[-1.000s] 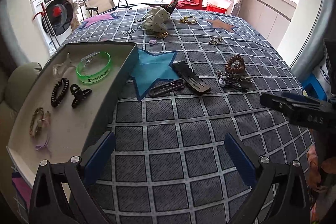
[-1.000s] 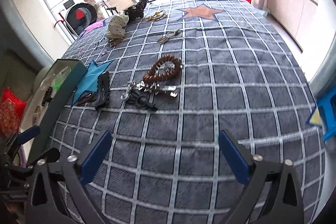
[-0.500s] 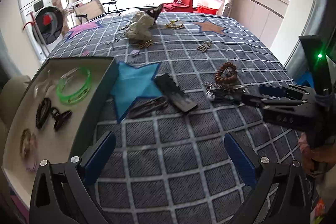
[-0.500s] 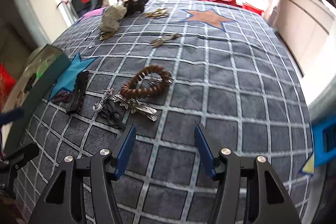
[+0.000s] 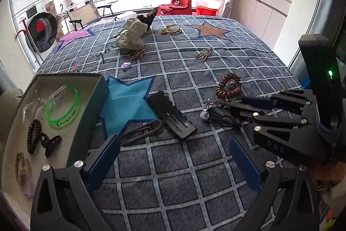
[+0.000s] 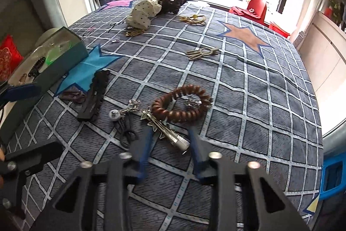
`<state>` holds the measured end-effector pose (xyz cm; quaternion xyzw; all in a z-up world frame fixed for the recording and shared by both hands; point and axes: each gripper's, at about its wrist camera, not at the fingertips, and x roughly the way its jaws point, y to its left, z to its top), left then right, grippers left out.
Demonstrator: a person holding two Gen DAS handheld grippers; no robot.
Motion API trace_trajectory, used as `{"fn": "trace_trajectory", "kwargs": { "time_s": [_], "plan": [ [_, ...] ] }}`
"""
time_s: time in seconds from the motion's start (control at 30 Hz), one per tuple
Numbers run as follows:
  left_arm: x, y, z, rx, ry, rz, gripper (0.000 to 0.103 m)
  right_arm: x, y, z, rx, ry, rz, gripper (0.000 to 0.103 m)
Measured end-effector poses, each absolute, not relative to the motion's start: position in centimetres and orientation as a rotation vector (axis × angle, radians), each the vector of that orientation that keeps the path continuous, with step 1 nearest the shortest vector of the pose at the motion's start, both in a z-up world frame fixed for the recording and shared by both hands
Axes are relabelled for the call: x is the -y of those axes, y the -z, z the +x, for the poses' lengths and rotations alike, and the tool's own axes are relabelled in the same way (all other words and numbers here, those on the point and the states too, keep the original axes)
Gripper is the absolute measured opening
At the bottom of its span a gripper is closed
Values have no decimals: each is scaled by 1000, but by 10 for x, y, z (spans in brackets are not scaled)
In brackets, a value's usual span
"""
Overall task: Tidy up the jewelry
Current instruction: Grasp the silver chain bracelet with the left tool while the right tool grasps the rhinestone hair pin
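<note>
A silver star hair clip (image 6: 167,130) lies on the checked bedspread, just in front of a brown spiral bracelet (image 6: 181,105). My right gripper (image 6: 170,132) is lowered over the clip. Its jaws are closing with the clip between the blue pads (image 6: 146,144), which still stand clear of it. In the left wrist view the right gripper (image 5: 237,104) reaches in from the right onto the same clip (image 5: 218,102). My left gripper (image 5: 173,144) hovers over bare bedspread, its jaws wide and closing slightly, with nothing between them. A grey tray (image 5: 64,77) at the left holds a green bangle (image 5: 62,107).
A black lace barrette (image 5: 170,116), a brown clip (image 5: 140,131) and a black hair tie (image 5: 222,120) lie near the grippers. Farther back are a gold clip (image 5: 203,54), a polka-dot scrunchie (image 5: 132,36) and gold bands (image 5: 170,30). The tray also holds dark hair ties.
My right gripper has come down and forward to the silver clip, and its jaws have narrowed from wide to a small gap. In the left wrist view it has reached farther in.
</note>
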<state>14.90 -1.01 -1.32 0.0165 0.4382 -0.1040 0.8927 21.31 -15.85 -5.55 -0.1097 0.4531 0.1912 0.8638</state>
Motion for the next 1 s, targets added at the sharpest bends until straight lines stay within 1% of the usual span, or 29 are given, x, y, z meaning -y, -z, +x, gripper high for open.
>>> {"fn": "trace_trajectory", "kwargs": {
  "time_s": [0.03, 0.1, 0.17, 0.2, 0.23, 0.33, 0.4, 0.43, 0.5, 0.53, 0.57, 0.8, 0.83, 0.87, 0.9, 0.93, 0.97, 1.0],
  "plan": [
    [13, 14, 152, -916, 223, 39, 90, 158, 55, 212, -950, -399, -230, 21],
    [16, 14, 154, -916, 233, 43, 90, 160, 56, 207, -949, -391, -221, 17],
    [22, 14, 158, -912, 253, 49, 89, 164, 55, 203, -949, -381, -208, 17],
    [26, 14, 160, -911, 267, 53, 84, 167, 55, 199, -949, -377, -197, 17],
    [29, 15, 162, -914, 278, 55, 82, 170, 55, 197, -949, -371, -188, 17],
    [41, 18, 171, -924, 321, 64, 82, 181, 55, 188, -953, -355, -159, 16],
    [51, 20, 177, -933, 349, 82, 68, 189, 54, 183, -953, -348, -137, 16],
    [56, 22, 180, -945, 358, 92, 67, 192, 54, 181, -954, -341, -127, 13],
    [63, 27, 188, -963, 368, 97, 66, 198, 54, 179, -956, -329, -109, 13],
    [68, 30, 192, -972, 371, 102, 63, 203, 54, 177, -958, -324, -91, 13],
    [70, 32, 194, -980, 372, 106, 58, 205, 54, 177, -959, -320, -81, 13],
    [78, 40, 208, -1003, 372, 123, 57, 215, 55, 174, -960, -316, -26, 13],
    [79, 40, 209, -1003, 374, 126, 53, 215, 55, 174, -959, -316, -22, 13],
    [79, 40, 210, -1002, 372, 134, 39, 216, 55, 174, -959, -316, -17, 13],
    [80, 40, 210, -1002, 370, 142, 35, 216, 55, 174, -959, -316, -14, 13],
    [79, 40, 211, -1005, 373, 139, 35, 217, 55, 174, -959, -317, -9, 13],
    [79, 40, 211, -1006, 376, 137, 22, 217, 55, 174, -959, -317, -5, 13],
    [78, 40, 211, -1007, 375, 142, 14, 217, 55, 174, -959, -317, -2, 13]
  ]
}}
